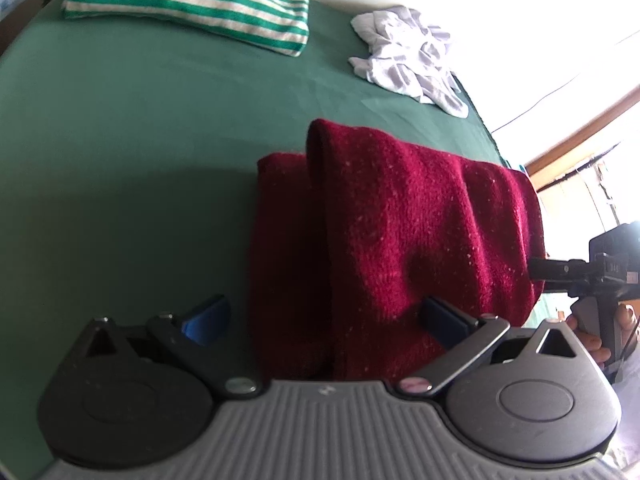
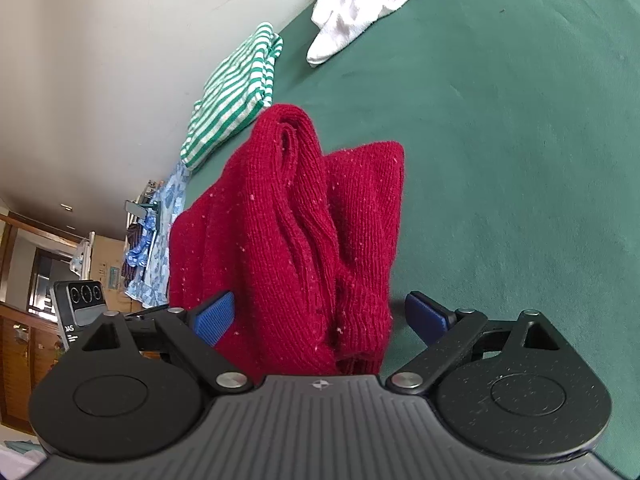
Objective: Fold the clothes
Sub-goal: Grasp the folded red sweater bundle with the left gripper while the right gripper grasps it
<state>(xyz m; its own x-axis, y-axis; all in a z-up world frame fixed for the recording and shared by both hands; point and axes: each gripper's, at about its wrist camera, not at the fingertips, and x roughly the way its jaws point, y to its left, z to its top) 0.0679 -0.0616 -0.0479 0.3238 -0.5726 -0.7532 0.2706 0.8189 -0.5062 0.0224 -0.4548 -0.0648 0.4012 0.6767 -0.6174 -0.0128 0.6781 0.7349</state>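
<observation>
A dark red knitted garment lies bunched in thick folds on the green bed sheet. My left gripper is open. The red knit fills the right half of its gap, covers part of the right pad and stays clear of the left pad. In the right wrist view the same red garment stands between the fingers of my right gripper, which is open. It touches the left pad and leaves a gap at the right pad. The right gripper's body and a hand show at the garment's far end.
A folded green-and-white striped top lies at the sheet's far side by the wall. A crumpled white garment lies near the bed's edge. Bare green sheet stretches left of the red knit. Blue floral cloth hangs beyond the bed.
</observation>
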